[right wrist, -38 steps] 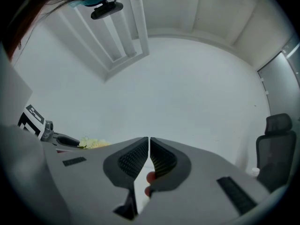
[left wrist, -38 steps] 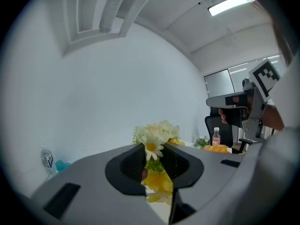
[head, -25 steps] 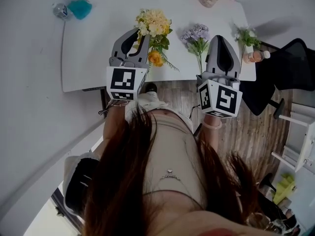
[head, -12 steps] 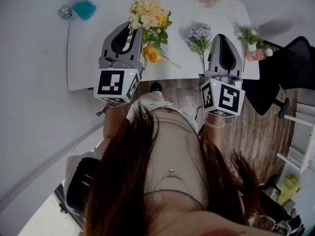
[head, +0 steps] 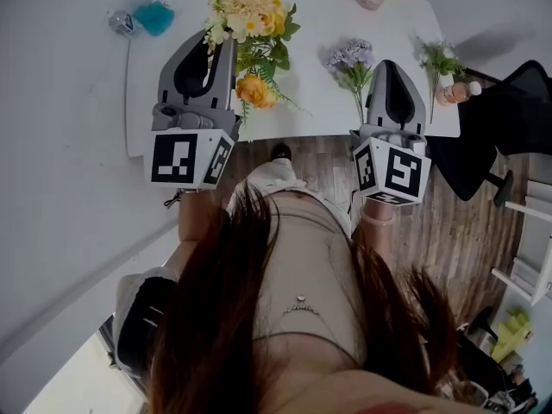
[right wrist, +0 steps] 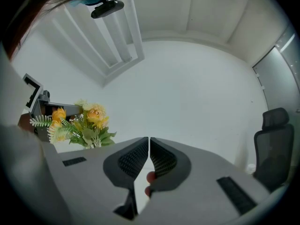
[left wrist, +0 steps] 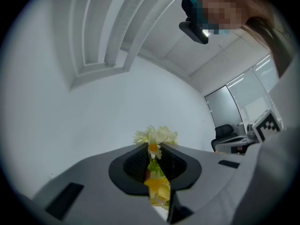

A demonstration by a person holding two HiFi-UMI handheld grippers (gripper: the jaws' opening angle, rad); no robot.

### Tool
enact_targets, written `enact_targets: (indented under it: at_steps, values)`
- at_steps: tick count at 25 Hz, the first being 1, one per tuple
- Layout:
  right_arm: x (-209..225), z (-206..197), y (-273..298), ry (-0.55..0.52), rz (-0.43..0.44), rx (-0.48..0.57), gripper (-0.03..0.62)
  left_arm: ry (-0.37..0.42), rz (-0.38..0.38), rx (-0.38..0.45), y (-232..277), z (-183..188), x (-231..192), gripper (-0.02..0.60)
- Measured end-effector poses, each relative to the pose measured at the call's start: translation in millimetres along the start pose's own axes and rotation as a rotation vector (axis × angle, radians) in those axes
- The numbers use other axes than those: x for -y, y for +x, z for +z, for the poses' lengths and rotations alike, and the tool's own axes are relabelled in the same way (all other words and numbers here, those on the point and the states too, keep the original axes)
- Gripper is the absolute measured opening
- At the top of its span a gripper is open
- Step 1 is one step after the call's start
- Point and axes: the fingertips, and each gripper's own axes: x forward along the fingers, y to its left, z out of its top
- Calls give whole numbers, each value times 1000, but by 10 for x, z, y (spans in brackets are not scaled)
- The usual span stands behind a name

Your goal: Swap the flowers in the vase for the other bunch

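The left gripper (head: 224, 48), pinching the stems of the yellow-and-cream fabric flower bunch (head: 248, 15), has carried it higher, with the blooms just past its tips. The right gripper (head: 390, 67) waits with its jaws pressed together beside the purple flower sprig (head: 352, 59), so the old bunch looks to be out.

Seen are a yellow-cream bunch (head: 250, 24), lilac bunch (head: 352, 59), white table (head: 315, 15).

Right gripper (right wrist: 148, 140) jaws together, yellow bunch (right wrist: 88, 121) at left, office chair (right wrist: 274, 146) far right.
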Motion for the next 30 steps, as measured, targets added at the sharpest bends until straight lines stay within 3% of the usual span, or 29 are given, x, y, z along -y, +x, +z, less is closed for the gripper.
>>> enact_targets:
  at_steps: [12,22,30]
  values:
    - [-129,12,-7,27,35,8,29,28,43,74,-297,442,-117,50]
    - [-335,13,85,32,106,5,30,48,125,5,-523,297,-301,51]
    - [-500,-108,123,38,147,-20,29,34,174,-102,-737,-57,-446,51]
